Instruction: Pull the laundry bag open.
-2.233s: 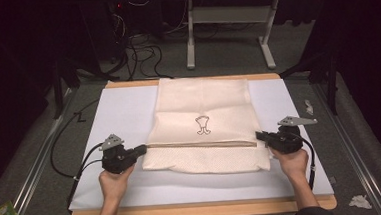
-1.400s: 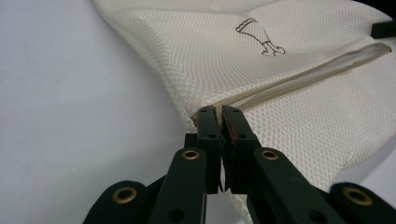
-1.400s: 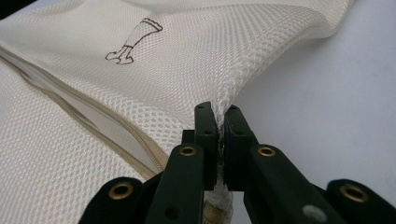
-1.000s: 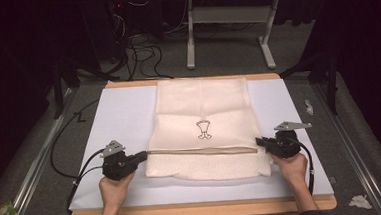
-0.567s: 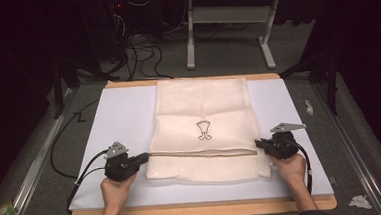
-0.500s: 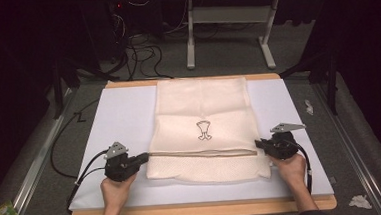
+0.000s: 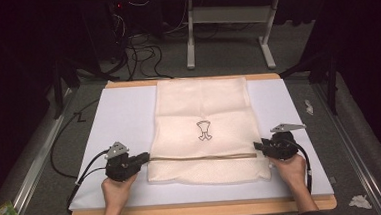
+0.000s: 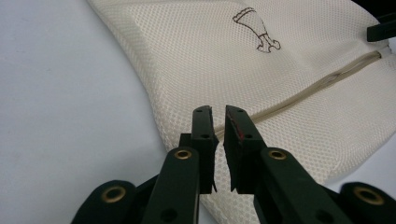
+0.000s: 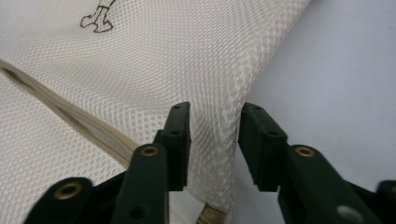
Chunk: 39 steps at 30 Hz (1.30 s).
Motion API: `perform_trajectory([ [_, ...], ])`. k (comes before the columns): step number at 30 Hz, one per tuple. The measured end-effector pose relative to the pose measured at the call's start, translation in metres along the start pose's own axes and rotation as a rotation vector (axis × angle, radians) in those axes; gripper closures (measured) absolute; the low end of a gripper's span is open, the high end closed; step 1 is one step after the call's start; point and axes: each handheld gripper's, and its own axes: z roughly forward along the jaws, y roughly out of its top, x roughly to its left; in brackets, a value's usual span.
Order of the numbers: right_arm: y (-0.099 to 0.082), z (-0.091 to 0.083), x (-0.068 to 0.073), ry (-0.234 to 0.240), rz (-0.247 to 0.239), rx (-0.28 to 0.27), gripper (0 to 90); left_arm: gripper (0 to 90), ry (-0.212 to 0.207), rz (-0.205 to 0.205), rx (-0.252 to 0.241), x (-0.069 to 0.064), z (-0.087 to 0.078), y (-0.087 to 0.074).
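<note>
A cream mesh laundry bag (image 7: 205,129) with a small brown printed figure (image 7: 204,130) and a beige zip band (image 7: 201,158) lies flat in the middle of the high view, on a pale lilac-white mat (image 7: 124,116) that covers a wooden-edged table (image 7: 200,210). The zip band runs across the lower part of the bag from one side edge to the other. At the lower left of that view the left gripper (image 7: 142,159) lies at the bag's left edge, at the end of the zip band; its black jaws have just been opening, and in the left gripper view (image 8: 218,116) they stand a narrow gap apart with no cloth pinched between them, the bag's edge lying just beyond their tips. At the lower right the right gripper (image 7: 257,146) lies at the bag's right edge; its jaws have just been opening too, and in the right gripper view (image 9: 212,123) they stand well apart with the folded mesh edge (image 9: 229,140) between them, the pads not pressing it. Each gripper is held by a hand coming in from the bottom of the frame.
</note>
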Motion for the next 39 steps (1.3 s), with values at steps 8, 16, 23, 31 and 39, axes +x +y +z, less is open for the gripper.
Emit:
perform_trajectory([
  [8, 0.001, -0.013, 0.000, -0.029, 0.005, -0.059, 56.0, 69.6, 0.027, 0.016, -0.062, 0.001, -0.008, 0.003],
  [16, -0.001, -0.037, -0.006, -0.057, 0.022, -0.172, 50.8, 59.4, 0.072, 0.028, -0.120, 0.003, -0.022, 0.011],
  [23, -0.008, -0.053, -0.017, -0.093, 0.072, -0.261, 46.3, 54.8, 0.098, 0.016, -0.157, 0.006, -0.031, 0.014],
  [31, -0.017, -0.070, -0.027, -0.135, 0.116, -0.343, 39.4, 51.4, 0.130, 0.001, -0.196, 0.012, -0.043, 0.014],
  [39, -0.028, -0.080, -0.035, -0.167, 0.150, -0.370, 39.5, 49.9, 0.158, -0.008, -0.212, 0.019, -0.052, 0.012],
])
